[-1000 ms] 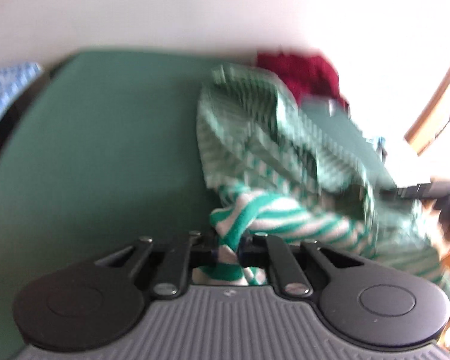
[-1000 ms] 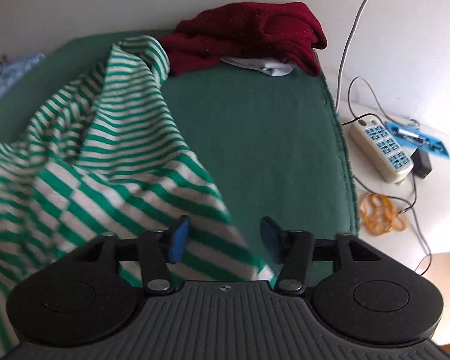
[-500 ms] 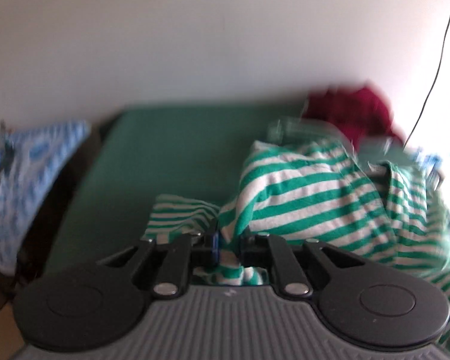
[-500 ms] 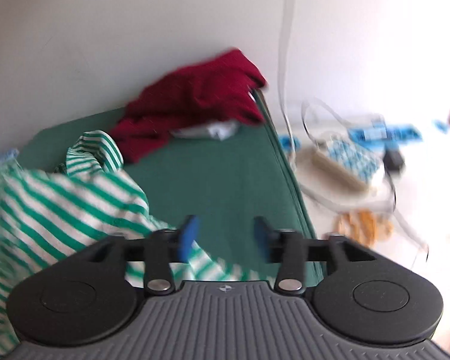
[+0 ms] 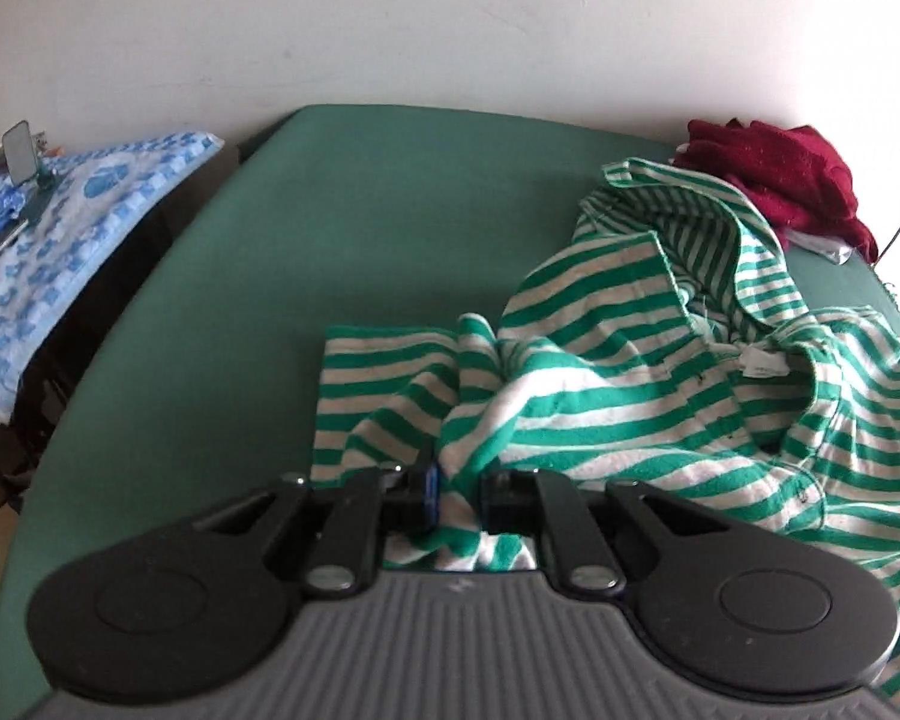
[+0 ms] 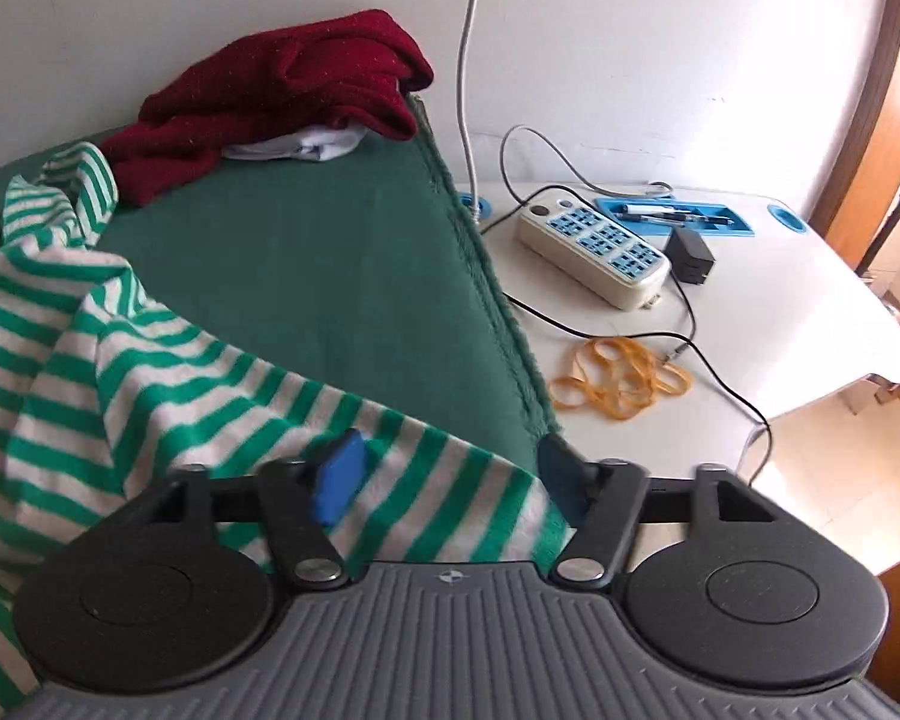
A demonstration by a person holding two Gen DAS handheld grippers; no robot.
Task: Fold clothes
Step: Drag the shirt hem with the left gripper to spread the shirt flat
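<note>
The left gripper (image 5: 457,495) is clamped on a bunched fold of the green-and-white striped shirt (image 5: 630,396), its jaws drawn nearly together with the cloth pinched between them. The right gripper (image 6: 447,477) has its jaws spread wide apart; the hem of the striped shirt lies beneath and between the blue pads (image 6: 337,477) but nothing is gripped. The shirt lies crumpled on the green cloth (image 5: 342,252) that covers the table, heaped toward the cloth's right half, with one flat sleeve or panel reaching toward the cloth's middle and its collar and a white label (image 5: 765,363) turned up. At the far right corner of the green cloth sits a dark red knitted garment (image 6: 270,90) over a bit of white fabric (image 6: 306,147). Off the cloth's right edge, on a white desk (image 6: 780,312), are a power strip (image 6: 594,246), a black adapter (image 6: 690,255), a blue pen tray (image 6: 672,216), black cables and a loose pile of rubber bands (image 6: 621,378). Off the cloth's left edge lies a blue patterned textile (image 5: 60,240).
</note>
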